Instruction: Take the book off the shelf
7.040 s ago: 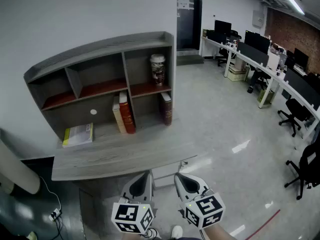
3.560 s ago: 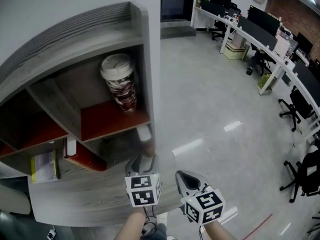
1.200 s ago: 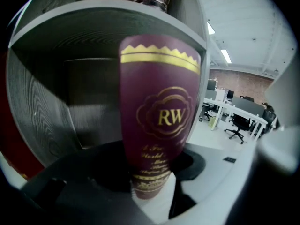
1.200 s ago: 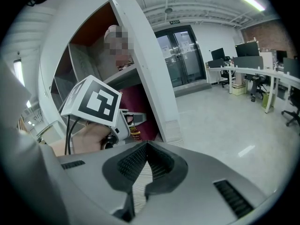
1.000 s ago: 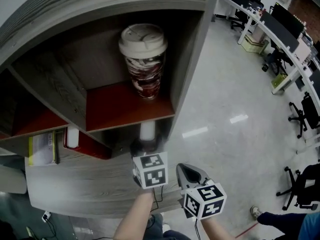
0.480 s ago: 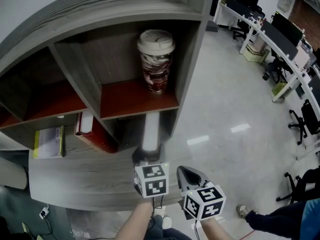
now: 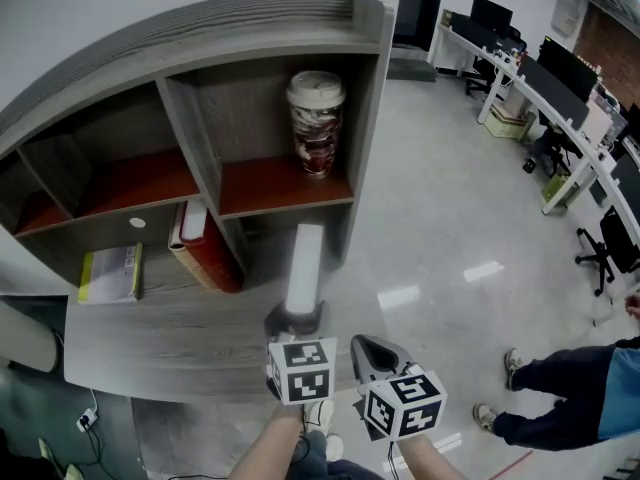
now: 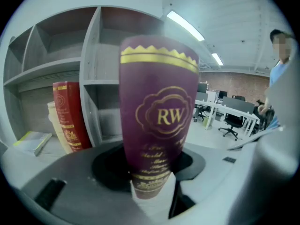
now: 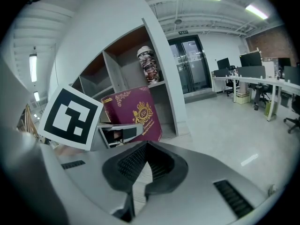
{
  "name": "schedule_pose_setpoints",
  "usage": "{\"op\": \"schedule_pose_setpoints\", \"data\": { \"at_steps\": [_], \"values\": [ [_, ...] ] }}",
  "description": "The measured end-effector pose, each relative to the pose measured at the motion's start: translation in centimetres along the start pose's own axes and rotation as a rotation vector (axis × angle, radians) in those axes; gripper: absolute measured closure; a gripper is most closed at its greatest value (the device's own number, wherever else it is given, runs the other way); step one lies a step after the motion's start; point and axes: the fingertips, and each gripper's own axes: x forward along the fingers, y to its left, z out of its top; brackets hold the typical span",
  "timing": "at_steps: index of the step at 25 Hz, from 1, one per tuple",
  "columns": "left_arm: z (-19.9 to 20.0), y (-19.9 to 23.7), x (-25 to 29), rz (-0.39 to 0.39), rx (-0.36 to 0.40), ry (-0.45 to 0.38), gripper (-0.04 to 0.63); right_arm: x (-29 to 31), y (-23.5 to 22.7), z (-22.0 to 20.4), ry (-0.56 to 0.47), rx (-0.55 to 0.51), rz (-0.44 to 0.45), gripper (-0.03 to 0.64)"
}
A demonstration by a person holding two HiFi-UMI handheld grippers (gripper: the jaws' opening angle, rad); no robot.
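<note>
My left gripper is clenched on the lower end of the maroon hardcover book with a gold RW crest. I hold it upright above the grey wooden desktop, in front of the grey shelf unit. My right gripper hangs beside it, jaws together and empty.

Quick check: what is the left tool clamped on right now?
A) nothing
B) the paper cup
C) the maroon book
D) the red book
C: the left gripper view shows the maroon book gripped upright in the left tool, while the cup and the red book sit on the shelf.
</note>
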Motion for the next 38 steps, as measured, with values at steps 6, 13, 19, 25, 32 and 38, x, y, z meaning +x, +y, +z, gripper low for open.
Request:
{"op": "schedule_pose_setpoints", "data": {
  "at_steps": [6,13,19,25,32,38],
  "values": [
    [0.3,-0.3,-3.7,-0.006,0.004,-0.038,0.377,-2.1,2.2,-0.5,-0.029,-0.029,0.028,0.609],
    [0.4,1.2,-7.7,0.038,0.013,-0.069,0.377,-3.5,4.7,-0.9,-0.043,-0.071,0.063,0.609],
    [0.2,2.0,-11.1,0.067,0.012,-0.08,0.377,-4.7,6.6,-0.9,-0.061,-0.095,0.099,0.609],
    [-0.2,2.7,-14.2,0.09,0.007,-0.09,0.377,-5.8,8.3,-0.9,-0.086,-0.116,0.131,0.609],
    [-1.0,3.4,-17.5,0.121,-0.01,-0.096,0.377,-7.1,9.9,-1.3,-0.098,-0.162,0.154,0.609],
    [-1.7,4.2,-19.7,0.141,-0.048,-0.098,0.377,-7.6,11.1,-1.4,-0.11,-0.18,0.172,0.609]
  ]
}}
